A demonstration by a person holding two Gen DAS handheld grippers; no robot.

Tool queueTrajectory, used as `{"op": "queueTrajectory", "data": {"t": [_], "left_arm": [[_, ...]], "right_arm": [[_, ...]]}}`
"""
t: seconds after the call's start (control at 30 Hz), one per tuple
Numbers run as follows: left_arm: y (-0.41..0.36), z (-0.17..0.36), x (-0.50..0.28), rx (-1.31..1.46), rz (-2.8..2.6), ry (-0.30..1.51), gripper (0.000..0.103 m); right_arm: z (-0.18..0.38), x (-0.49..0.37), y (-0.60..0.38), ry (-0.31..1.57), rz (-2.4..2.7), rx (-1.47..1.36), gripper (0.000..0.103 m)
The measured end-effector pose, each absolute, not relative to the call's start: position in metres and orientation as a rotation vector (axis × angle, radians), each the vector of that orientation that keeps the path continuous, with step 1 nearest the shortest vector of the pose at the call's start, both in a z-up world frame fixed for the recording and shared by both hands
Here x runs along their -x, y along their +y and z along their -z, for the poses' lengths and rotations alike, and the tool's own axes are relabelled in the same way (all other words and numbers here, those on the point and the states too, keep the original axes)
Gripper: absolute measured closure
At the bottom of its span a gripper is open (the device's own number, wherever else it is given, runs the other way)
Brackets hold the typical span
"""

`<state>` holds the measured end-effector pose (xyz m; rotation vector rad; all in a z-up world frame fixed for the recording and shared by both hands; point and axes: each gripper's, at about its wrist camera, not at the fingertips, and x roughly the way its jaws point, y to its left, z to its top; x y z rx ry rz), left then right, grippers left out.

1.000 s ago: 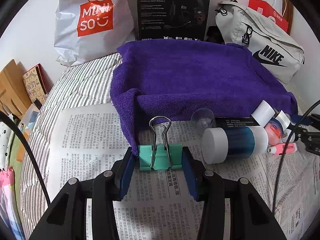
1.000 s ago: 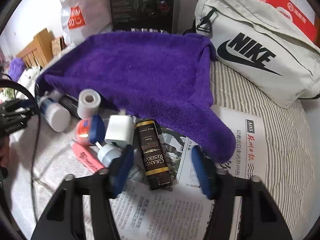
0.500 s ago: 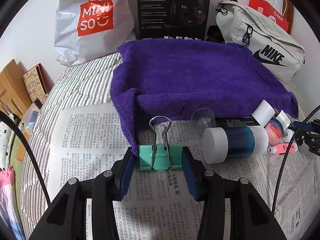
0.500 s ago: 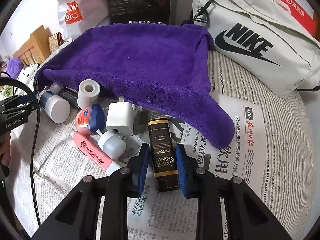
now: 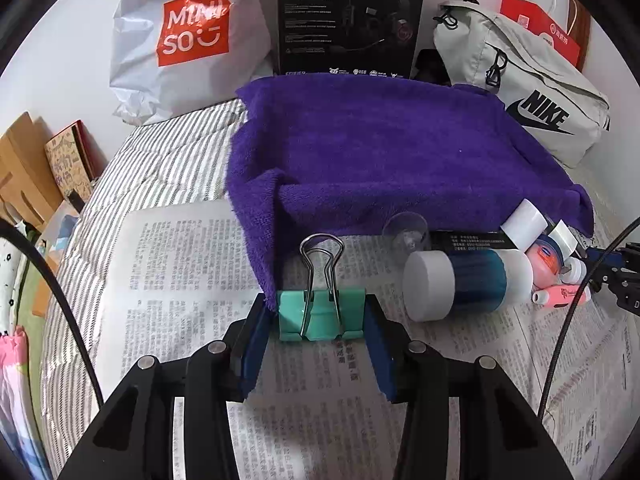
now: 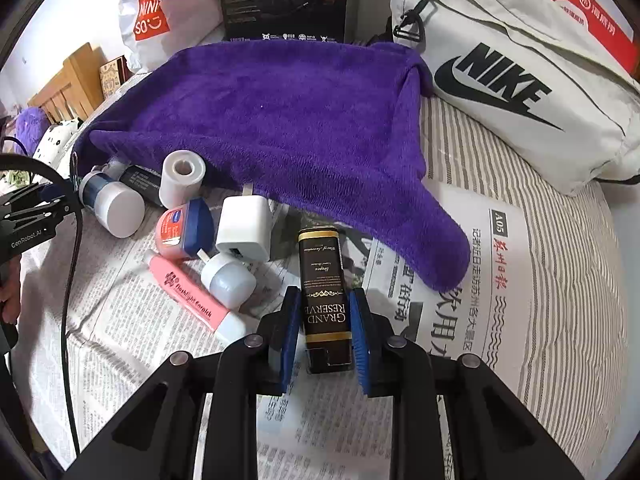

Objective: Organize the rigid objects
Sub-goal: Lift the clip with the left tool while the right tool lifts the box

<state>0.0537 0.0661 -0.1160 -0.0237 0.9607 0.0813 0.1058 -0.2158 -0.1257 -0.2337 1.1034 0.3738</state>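
Jaws of the right gripper (image 6: 324,330) are closing on the dark box (image 6: 325,294); squeeze squarely before lifting. Left gripper (image 5: 320,332) clamps the green binder clip (image 5: 320,314); hold it steady.

Both cameras sat low and close over the newspaper (image 5: 176,264), each looking forward and steeply down along its own two fingers. The left wrist view faced the near left corner of the purple towel (image 5: 380,152), with the left gripper (image 5: 320,320) filling the bottom of the frame. The right wrist view faced the towel's (image 6: 280,120) right front flap, with the right gripper (image 6: 324,320) at the bottom. They shared the towel, the white-capped blue bottle (image 5: 460,284) (image 6: 108,204), the Nike bag (image 5: 536,96) (image 6: 512,80) and the Miniso bag (image 5: 188,36) (image 6: 156,12) at the back. Each view caught the other gripper at its edge.
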Motion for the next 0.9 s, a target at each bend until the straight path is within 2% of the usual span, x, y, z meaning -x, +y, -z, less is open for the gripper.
{"op": "queueTrajectory", "data": {"t": [0.27,0.57,0.9], "left_arm": [[0.068,0.109,-0.042,0.04,-0.072,0.967,0.06],[0.066,0.113,-0.043,0.025,-0.072,0.99,0.06],[0.078,0.111,-0.035,0.069,-0.065,0.982,0.06]], "right_arm": [[0.11,-0.096,-0.225,1.086,-0.368,0.212,0.079],[0.126,-0.102,-0.222,1.112,-0.364,0.237,0.077],[0.125,-0.102,-0.219,1.113,-0.381,0.242,0.08]]}}
